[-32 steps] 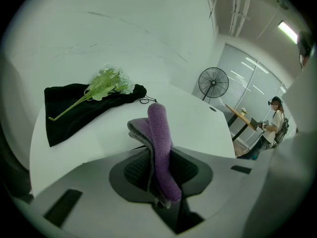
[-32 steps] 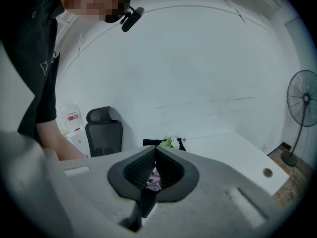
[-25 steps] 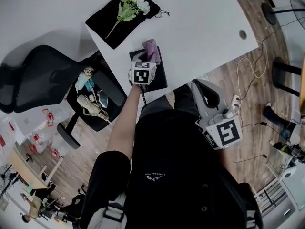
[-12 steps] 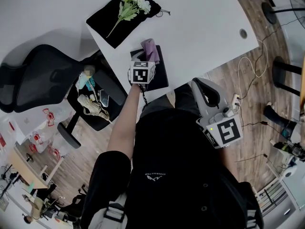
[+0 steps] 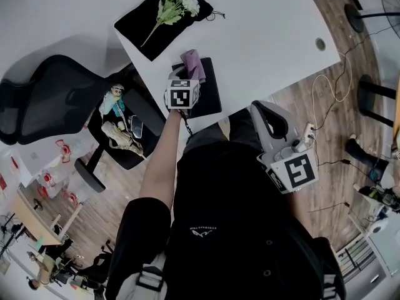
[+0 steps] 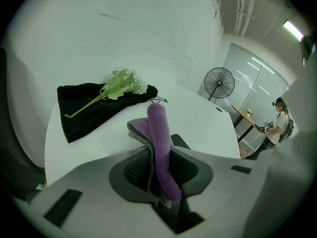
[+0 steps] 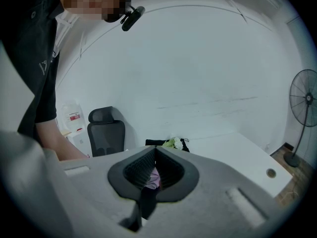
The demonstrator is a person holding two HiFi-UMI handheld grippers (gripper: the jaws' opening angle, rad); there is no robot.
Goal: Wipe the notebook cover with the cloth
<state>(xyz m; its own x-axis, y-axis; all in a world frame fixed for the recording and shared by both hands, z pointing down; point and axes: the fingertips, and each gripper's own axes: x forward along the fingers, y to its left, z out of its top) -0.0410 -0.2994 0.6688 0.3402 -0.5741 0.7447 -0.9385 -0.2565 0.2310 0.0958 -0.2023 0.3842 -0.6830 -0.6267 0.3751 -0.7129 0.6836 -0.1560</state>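
Note:
My left gripper [image 5: 187, 75] is shut on a folded purple cloth [image 5: 191, 62], which stands up between its jaws in the left gripper view [image 6: 159, 143]. The cloth hangs over the left part of a black notebook [image 5: 210, 91] near the white table's front edge. Only a dark corner of the notebook [image 6: 180, 141] shows past the jaws. My right gripper [image 5: 263, 109] is held off the table by the person's body, its jaws [image 7: 154, 151] meeting with nothing between them.
A black pouch [image 5: 147, 29] with a white flower sprig [image 5: 173, 3] lies at the table's back left. A black office chair [image 5: 69, 105] holding small dolls [image 5: 116, 120] stands left of the table. Cables trail on the wood floor [image 5: 331, 86] at right. A fan [image 6: 219, 83] stands beyond the table.
My left gripper has shifted a little left and away with the cloth over the notebook. The right gripper has stayed where it was.

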